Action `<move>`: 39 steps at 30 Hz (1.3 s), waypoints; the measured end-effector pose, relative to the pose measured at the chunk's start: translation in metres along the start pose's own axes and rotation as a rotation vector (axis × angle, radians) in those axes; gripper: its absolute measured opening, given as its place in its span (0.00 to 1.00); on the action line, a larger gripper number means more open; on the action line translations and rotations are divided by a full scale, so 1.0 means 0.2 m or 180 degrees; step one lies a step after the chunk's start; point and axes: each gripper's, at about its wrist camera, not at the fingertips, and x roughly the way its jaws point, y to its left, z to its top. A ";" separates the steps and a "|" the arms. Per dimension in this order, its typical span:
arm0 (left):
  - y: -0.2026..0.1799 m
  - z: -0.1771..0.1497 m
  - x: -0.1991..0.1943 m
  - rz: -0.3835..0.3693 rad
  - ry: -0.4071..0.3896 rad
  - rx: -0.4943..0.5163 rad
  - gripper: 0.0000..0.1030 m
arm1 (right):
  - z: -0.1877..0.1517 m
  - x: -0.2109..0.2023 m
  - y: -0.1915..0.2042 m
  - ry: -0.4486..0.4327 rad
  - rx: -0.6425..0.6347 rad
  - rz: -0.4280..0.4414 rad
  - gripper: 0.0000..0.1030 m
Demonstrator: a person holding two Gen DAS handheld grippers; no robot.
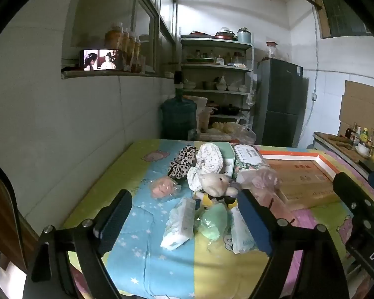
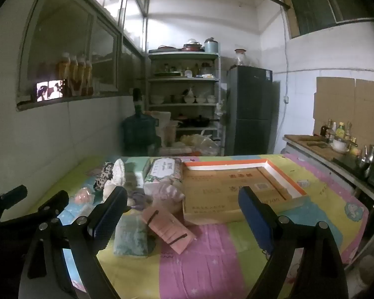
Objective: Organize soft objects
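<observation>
Quilted cloth cover, matt, printed stars and cartoon figures. Plush toy, fuzzy nap. Leopard-print fabric, soft pile. Tissue packs in glossy crinkled plastic film. Pink foam pad, matt. Cardboard box, dull brown, white-and-orange rim. Gripper pads: blue ribbed rubber on black matt frames.

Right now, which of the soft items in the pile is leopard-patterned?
The leopard-print cloth, at the far left of the pile beside the white floral cloth; the others are plain or pastel.
</observation>
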 end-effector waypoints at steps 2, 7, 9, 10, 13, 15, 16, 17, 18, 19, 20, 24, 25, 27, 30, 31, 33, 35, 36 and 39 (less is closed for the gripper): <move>0.00 0.00 0.00 -0.0006 0.0000 -0.0001 0.85 | 0.00 0.00 0.00 0.0000 0.0000 0.0003 0.89; 0.01 0.00 -0.03 0.0002 -0.0031 -0.0003 0.85 | 0.00 -0.01 0.00 0.0002 -0.0004 -0.0012 0.89; 0.01 -0.01 -0.04 0.0025 -0.0043 0.0001 0.85 | 0.00 -0.01 -0.01 0.0001 0.0011 0.0009 0.89; 0.01 -0.01 -0.05 0.0036 -0.0048 0.0002 0.85 | 0.00 -0.01 -0.01 0.0002 0.0012 0.0006 0.89; -0.01 -0.01 -0.02 -0.0025 0.0010 0.0015 0.85 | 0.00 -0.01 -0.01 0.0002 0.0016 0.0012 0.89; -0.01 -0.01 -0.02 -0.0028 0.0008 0.0014 0.85 | 0.00 -0.02 -0.01 -0.0001 0.0014 0.0012 0.89; -0.01 -0.01 -0.02 -0.0033 0.0014 0.0019 0.85 | 0.01 -0.02 -0.01 0.0000 0.0018 0.0015 0.89; -0.02 -0.01 -0.02 -0.0035 0.0007 0.0018 0.85 | 0.01 -0.02 -0.01 -0.0001 0.0018 0.0017 0.89; -0.02 -0.01 -0.03 -0.0038 0.0003 0.0018 0.85 | 0.01 -0.02 -0.01 -0.0002 0.0013 0.0019 0.89; -0.02 -0.01 -0.03 -0.0043 -0.0001 0.0019 0.85 | 0.01 -0.02 -0.01 -0.0003 0.0007 0.0017 0.89; -0.03 -0.01 -0.03 -0.0045 -0.0002 0.0020 0.85 | 0.00 -0.02 -0.01 -0.0001 0.0001 0.0016 0.89; -0.03 0.00 -0.03 -0.0047 0.0002 0.0012 0.85 | 0.01 -0.02 0.01 0.0003 0.0000 0.0026 0.89; -0.03 0.00 -0.03 -0.0046 0.0003 0.0012 0.85 | 0.01 -0.02 0.01 0.0005 -0.0001 0.0029 0.89; -0.03 0.00 -0.03 -0.0039 0.0004 0.0004 0.84 | 0.01 -0.03 0.02 0.0001 0.0001 0.0038 0.89; -0.03 0.00 -0.03 -0.0045 -0.0001 0.0001 0.84 | 0.01 -0.03 0.03 0.0000 0.0002 0.0041 0.89; -0.02 0.01 -0.03 -0.0052 -0.0002 0.0000 0.84 | 0.01 -0.03 0.03 -0.0002 0.0003 0.0044 0.89; -0.02 0.01 -0.04 -0.0055 -0.0004 -0.0001 0.84 | 0.01 -0.03 0.01 0.0001 0.0002 0.0066 0.89; -0.02 0.01 -0.04 -0.0052 -0.0002 0.0000 0.84 | 0.01 -0.03 0.01 0.0001 0.0002 0.0068 0.89; -0.02 0.01 -0.04 -0.0053 0.0000 -0.0001 0.84 | 0.01 -0.03 0.01 0.0002 0.0002 0.0071 0.89; -0.02 0.01 -0.04 -0.0053 -0.0005 0.0002 0.84 | 0.01 -0.03 0.02 0.0001 0.0005 0.0073 0.89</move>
